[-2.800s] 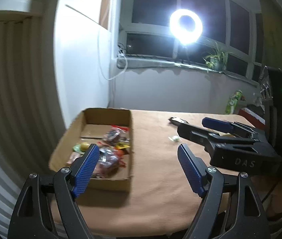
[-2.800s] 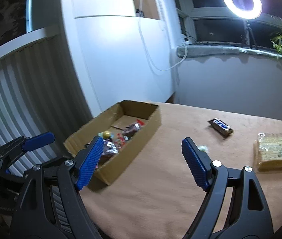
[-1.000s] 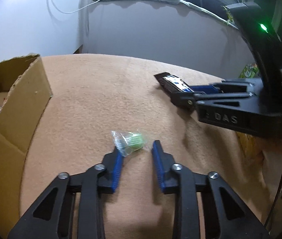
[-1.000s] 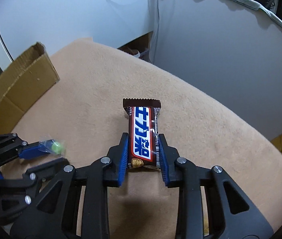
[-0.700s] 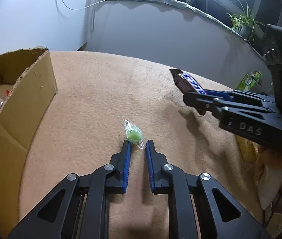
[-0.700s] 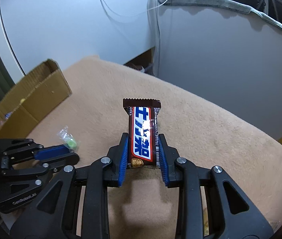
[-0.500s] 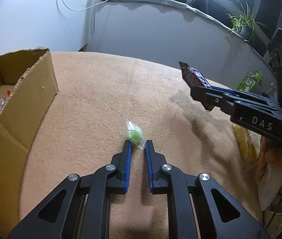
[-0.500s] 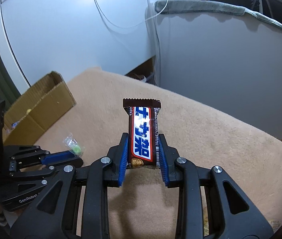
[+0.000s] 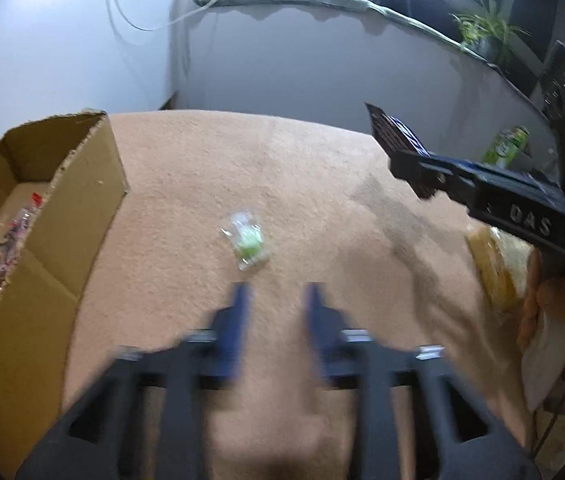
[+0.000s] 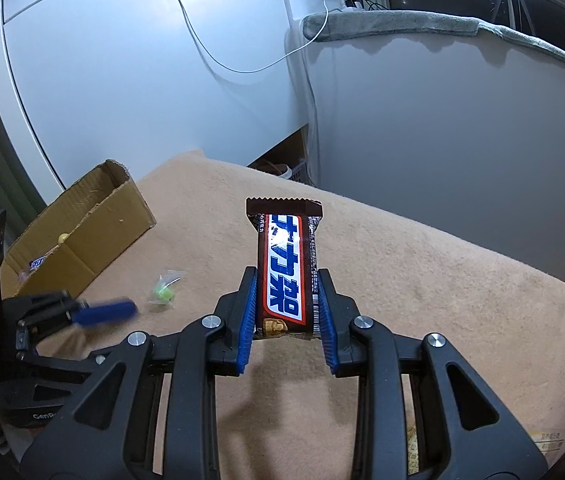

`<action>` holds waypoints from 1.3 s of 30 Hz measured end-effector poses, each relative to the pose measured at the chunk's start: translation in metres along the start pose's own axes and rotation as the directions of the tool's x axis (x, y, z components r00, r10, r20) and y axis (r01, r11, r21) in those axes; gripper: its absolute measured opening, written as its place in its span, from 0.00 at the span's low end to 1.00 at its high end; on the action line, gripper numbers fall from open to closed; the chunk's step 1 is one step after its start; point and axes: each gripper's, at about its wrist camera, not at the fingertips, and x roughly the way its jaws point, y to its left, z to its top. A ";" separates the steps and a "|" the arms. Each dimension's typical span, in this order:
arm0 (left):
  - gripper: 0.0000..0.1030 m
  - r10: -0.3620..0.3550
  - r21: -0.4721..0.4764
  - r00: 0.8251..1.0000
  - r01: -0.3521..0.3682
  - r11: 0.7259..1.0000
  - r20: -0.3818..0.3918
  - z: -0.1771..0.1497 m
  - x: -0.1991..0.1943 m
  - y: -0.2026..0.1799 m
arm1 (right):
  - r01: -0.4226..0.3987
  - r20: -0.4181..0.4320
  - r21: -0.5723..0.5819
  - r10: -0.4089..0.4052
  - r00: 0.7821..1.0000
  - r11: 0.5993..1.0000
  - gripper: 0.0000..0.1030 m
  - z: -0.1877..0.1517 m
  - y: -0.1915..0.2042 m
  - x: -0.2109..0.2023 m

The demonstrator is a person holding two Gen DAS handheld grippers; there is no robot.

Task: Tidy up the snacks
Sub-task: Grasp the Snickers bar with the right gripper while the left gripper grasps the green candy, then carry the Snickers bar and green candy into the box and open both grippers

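My right gripper (image 10: 287,280) is shut on a brown chocolate bar (image 10: 285,264) with blue and white lettering and holds it above the tan table cover; the bar also shows in the left wrist view (image 9: 396,136). My left gripper (image 9: 276,292) is blurred, open and empty. A small clear packet with a green candy (image 9: 248,242) lies on the cover just ahead of its fingertips, apart from them; the right wrist view shows the packet too (image 10: 164,290). An open cardboard box (image 9: 82,184) with several snacks stands at the left.
A yellow wrapped snack pack (image 9: 498,264) lies on the cover at the right, under my right gripper's body. A green can (image 9: 506,146) stands at the far right. White walls and a padded ledge rise behind the table.
My left gripper has opened and let go of the green candy packet, which now lies on the cover. My right gripper has risen with the chocolate bar.
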 end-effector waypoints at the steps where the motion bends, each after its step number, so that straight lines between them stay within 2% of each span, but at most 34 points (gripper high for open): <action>1: 0.58 0.017 -0.012 1.000 -0.017 1.000 0.006 0.003 0.002 0.002 | 0.000 0.000 0.001 0.000 1.000 1.000 0.28 0.000 0.000 0.000; 3: 0.58 0.039 -0.020 0.999 -0.038 0.999 0.017 0.010 0.008 0.003 | -0.001 0.000 0.002 0.001 1.000 1.000 0.28 0.000 0.000 0.001; 5: 0.57 0.062 -0.012 0.998 -0.062 0.998 -0.013 0.018 0.026 0.002 | -0.004 0.002 0.002 0.004 1.000 1.000 0.28 0.000 0.000 0.000; 6: 0.54 0.060 -0.007 0.998 -0.061 0.998 -0.015 0.022 0.030 0.001 | -0.006 0.003 0.002 0.006 1.000 1.000 0.28 -0.001 -0.001 -0.001; 7: 0.45 0.054 -0.003 0.998 -0.054 0.999 -0.007 0.026 0.033 0.001 | -0.006 0.004 0.002 0.006 1.000 1.000 0.28 -0.001 -0.001 -0.001; 8: 0.22 0.037 -0.003 0.999 -0.037 0.999 -0.002 0.029 0.034 0.001 | -0.005 0.004 0.002 0.005 1.000 1.000 0.28 -0.001 -0.001 -0.001; 18: 0.22 -0.017 0.030 0.999 0.016 0.999 0.038 0.016 0.016 0.000 | -0.006 0.018 0.018 0.006 1.000 1.000 0.28 -0.001 -0.003 -0.007; 24: 0.22 -0.055 0.050 0.994 0.050 0.997 0.094 0.004 -0.030 -0.002 | 0.011 0.067 0.050 -0.014 0.998 0.999 0.28 -0.015 0.009 -0.040; 30: 0.22 -0.095 0.069 0.982 0.085 0.994 0.164 -0.008 -0.076 -0.003 | 0.031 0.076 0.106 -0.040 0.996 0.994 0.28 -0.041 0.029 -0.074; 39: 0.22 -0.135 0.085 0.961 0.118 0.989 0.240 -0.030 -0.124 0.010 | 0.064 0.112 0.124 -0.078 0.991 0.990 0.28 -0.056 0.080 -0.118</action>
